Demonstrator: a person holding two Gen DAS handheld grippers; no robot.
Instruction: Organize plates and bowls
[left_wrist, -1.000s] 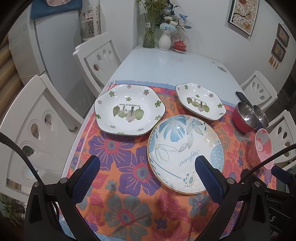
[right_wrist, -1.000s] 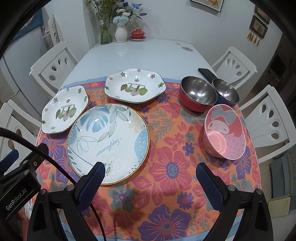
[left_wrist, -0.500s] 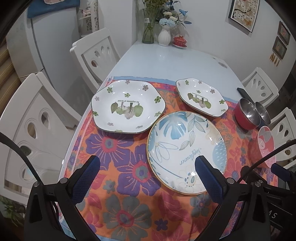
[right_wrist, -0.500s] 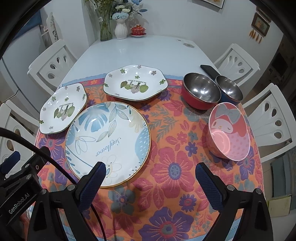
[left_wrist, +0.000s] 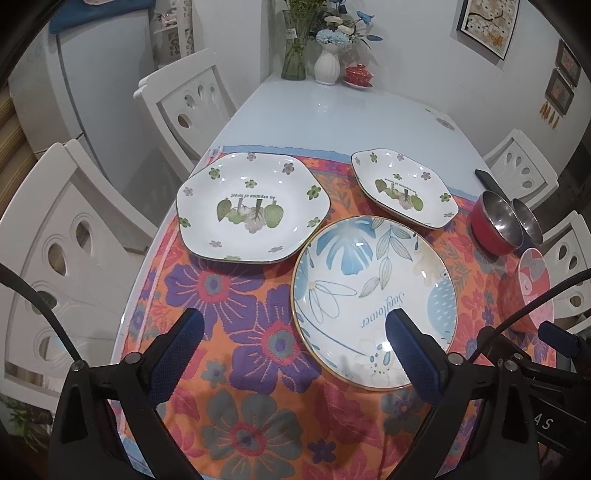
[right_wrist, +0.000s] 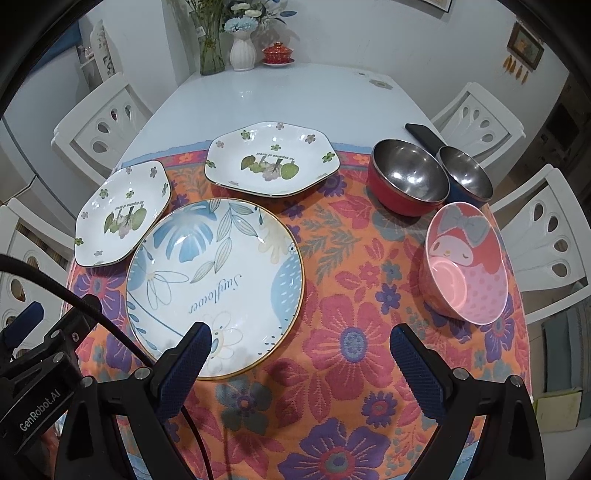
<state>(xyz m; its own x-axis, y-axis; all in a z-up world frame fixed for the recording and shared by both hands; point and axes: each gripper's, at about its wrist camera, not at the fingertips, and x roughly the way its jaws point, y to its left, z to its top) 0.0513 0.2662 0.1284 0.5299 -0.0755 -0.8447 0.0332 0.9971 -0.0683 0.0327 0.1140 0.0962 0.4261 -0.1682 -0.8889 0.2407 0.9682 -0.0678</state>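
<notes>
I see my left gripper (left_wrist: 293, 330) wide open, holding nothing, up above the flowery tablecloth (left_wrist: 236, 314). My right gripper (right_wrist: 301, 347) is wide open too, with nothing in it. The big round blue plate (right_wrist: 214, 284) (it says "Sunflower") lies flat in the middle with nothing on it. Two white six-sided plates sit behind it: one (right_wrist: 123, 214) on the left, touching its rim, and one (right_wrist: 273, 162) farther back. Both are bare. On the right, a red bowl (right_wrist: 406, 182) with a shiny inside sits right beside a blue bowl (right_wrist: 465, 177) with a shiny inside. The pink bowl (right_wrist: 463, 266) with a bunny face stands just in front of them. All three bowls have nothing in them.
</notes>
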